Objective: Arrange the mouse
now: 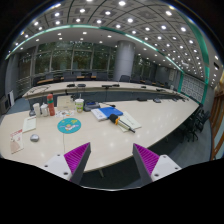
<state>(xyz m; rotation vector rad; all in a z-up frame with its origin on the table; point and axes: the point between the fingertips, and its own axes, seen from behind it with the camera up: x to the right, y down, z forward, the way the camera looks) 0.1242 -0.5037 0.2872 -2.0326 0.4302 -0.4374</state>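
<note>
Both fingers of my gripper [110,160] stand wide apart, holding nothing. What may be the mouse [34,138] lies far ahead-left on the table [150,120], beside a blue disc [69,126]; misidentifying it risks grabbing wrong.

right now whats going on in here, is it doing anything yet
Not yet. The claw is open and holds nothing, raised above the near end of a long pale table in an office room. Beyond its fingers lie a round blue mat, some cups and bottles, and papers with a blue book. A small pale object left of the mat may be the mouse, but that is too small to tell.
</note>
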